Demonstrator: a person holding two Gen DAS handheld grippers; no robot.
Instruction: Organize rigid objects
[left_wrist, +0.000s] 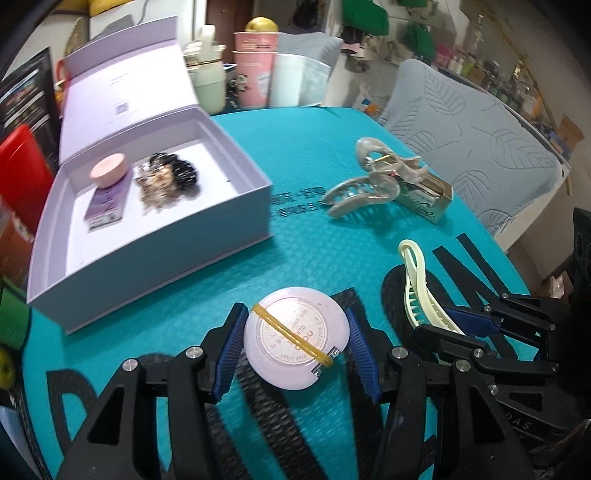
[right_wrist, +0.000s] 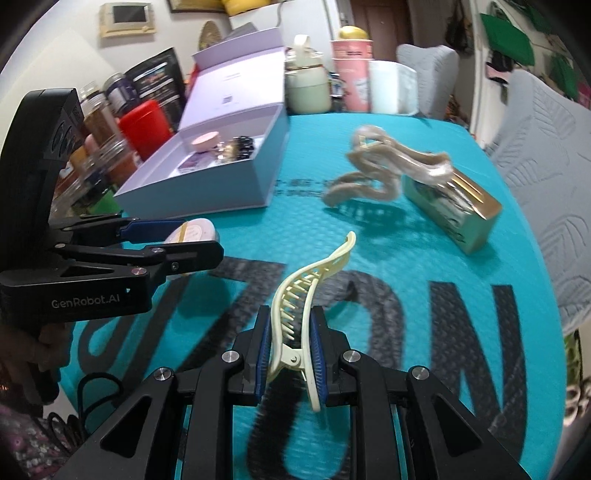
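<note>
- Open box (left_wrist: 155, 206) on table mat (left_wrist: 295, 155), far left; small jar (left_wrist: 108, 170) inside.
- Right of box: large claw clip (left_wrist: 364, 184) leaning on carton (left_wrist: 428, 199).
- Nearer than box: round compact (left_wrist: 295, 338), banana clip (left_wrist: 421, 291) to its right.

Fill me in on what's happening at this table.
A person is sorting small items into an open lilac box on a teal mat. The left gripper is shut on a round compact with a rubber band across it; the right gripper is shut on a cream hair clip. A beige claw clip and a gold carton still lie on the mat.
</note>
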